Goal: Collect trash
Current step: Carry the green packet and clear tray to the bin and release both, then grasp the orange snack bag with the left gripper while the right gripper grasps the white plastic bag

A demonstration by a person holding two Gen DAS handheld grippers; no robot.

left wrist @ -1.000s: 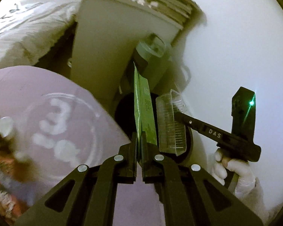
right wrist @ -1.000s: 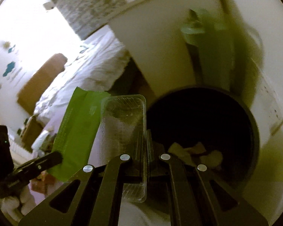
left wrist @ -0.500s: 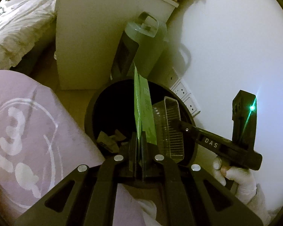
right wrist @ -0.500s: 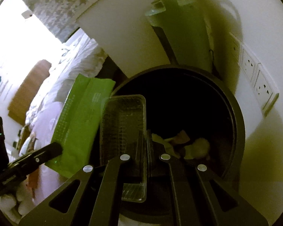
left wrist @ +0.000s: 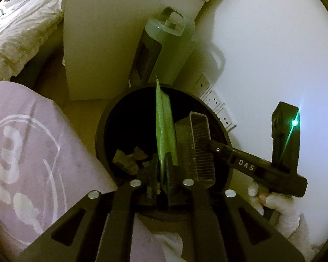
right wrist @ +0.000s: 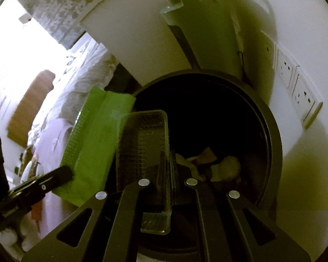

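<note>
Only the left wrist view shows the gloved hand (left wrist: pixel 275 205).

a home bedroom: rumpled bed (left wrist: pixel 15 37), white nightstand (left wrist: pixel 111 39), wall sockets (right wrist: pixel 299 87)

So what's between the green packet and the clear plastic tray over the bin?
Nothing: in the left wrist view a narrow bare gap separates the green packet from the clear plastic tray, with only the dark bin interior behind.
</note>
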